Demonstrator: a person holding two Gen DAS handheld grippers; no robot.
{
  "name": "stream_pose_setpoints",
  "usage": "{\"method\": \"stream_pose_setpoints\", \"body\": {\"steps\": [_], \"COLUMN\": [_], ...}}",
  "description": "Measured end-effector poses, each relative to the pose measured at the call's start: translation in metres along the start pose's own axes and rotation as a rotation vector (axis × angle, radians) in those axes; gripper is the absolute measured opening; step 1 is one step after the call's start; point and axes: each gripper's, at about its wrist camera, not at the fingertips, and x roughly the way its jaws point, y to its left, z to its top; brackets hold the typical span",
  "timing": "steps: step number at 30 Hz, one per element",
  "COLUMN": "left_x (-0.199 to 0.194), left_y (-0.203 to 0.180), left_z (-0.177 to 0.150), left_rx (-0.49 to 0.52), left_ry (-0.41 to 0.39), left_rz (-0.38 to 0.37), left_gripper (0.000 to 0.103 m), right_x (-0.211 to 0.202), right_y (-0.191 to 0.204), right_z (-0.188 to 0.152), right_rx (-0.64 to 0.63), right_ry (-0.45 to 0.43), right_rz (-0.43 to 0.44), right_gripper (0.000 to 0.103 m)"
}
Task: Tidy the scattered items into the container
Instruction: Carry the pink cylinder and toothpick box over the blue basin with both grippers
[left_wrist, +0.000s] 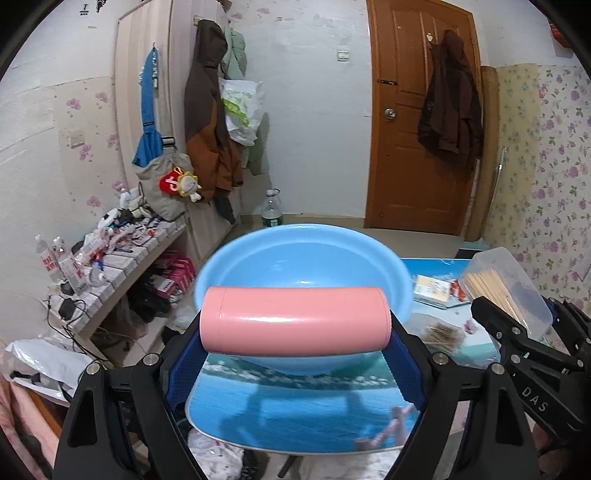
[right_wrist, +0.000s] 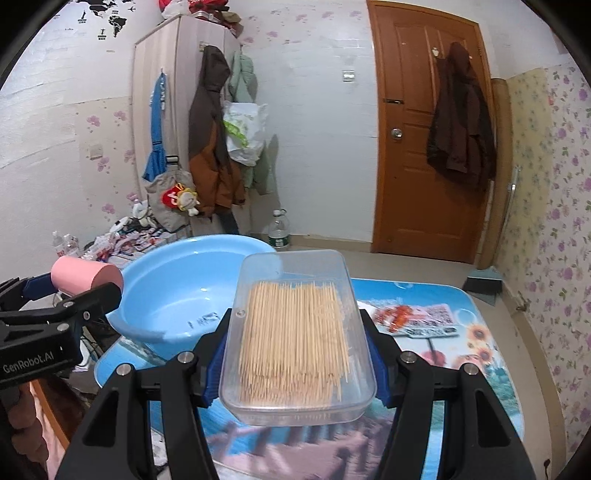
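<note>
My left gripper (left_wrist: 293, 345) is shut on a pink cylinder (left_wrist: 293, 319), held crosswise between its blue pads, just in front of the near rim of the light blue basin (left_wrist: 306, 254). My right gripper (right_wrist: 295, 354) is shut on a clear plastic box of toothpicks (right_wrist: 295, 332), held lengthwise above the table to the right of the basin (right_wrist: 177, 291). In the right wrist view the pink cylinder (right_wrist: 86, 275) and the left gripper show at the left edge. The toothpick box (left_wrist: 506, 288) shows at the right of the left wrist view. The basin looks empty.
The basin stands on a small table (right_wrist: 480, 369) with a printed seaside cover. A flat packet (left_wrist: 434, 290) and a red-printed packet (right_wrist: 413, 317) lie on the table right of the basin. A cluttered low shelf (left_wrist: 122, 254) is at the left, a water bottle (right_wrist: 279, 229) on the floor behind.
</note>
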Motion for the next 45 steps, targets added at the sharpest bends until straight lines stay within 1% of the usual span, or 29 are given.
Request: {"method": "stream_pose_setpoints", "body": {"steps": [7, 11, 15, 18, 24, 29, 31, 39, 45], "left_x": [0.013, 0.02, 0.025, 0.027, 0.036, 0.055, 0.065, 0.109, 0.128], "left_y": [0.03, 0.041, 0.05, 0.057, 0.07, 0.069, 0.065, 0.037, 0.016], "left_z": [0.006, 0.01, 0.016, 0.02, 0.028, 0.036, 0.037, 0.033, 0.027], "left_rx": [-0.031, -0.034, -0.031, -0.035, -0.053, -0.047, -0.044, -0.012, 0.019], "left_ry": [0.018, 0.032, 0.03, 0.028, 0.037, 0.069, 0.095, 0.195, 0.248], "left_rz": [0.021, 0.029, 0.036, 0.041, 0.045, 0.032, 0.018, -0.024, -0.042], "left_gripper": [0.086, 0.086, 0.086, 0.086, 0.086, 0.086, 0.086, 0.086, 0.086], "right_x": [0.024, 0.035, 0.045, 0.056, 0.07, 0.078, 0.079, 0.088, 0.088], "right_y": [0.051, 0.073, 0.088, 0.097, 0.11, 0.109, 0.099, 0.066, 0.047], "right_z": [0.016, 0.026, 0.035, 0.04, 0.048, 0.056, 0.058, 0.07, 0.069], "right_rx": [-0.052, -0.068, -0.074, -0.062, -0.086, -0.078, -0.068, -0.033, -0.01], "right_ry": [0.024, 0.028, 0.034, 0.059, 0.081, 0.085, 0.087, 0.079, 0.071], "right_rz": [0.069, 0.088, 0.095, 0.1, 0.108, 0.086, 0.073, 0.019, 0.002], "right_gripper": [0.063, 0.063, 0.063, 0.063, 0.063, 0.063, 0.063, 0.063, 0.063]}}
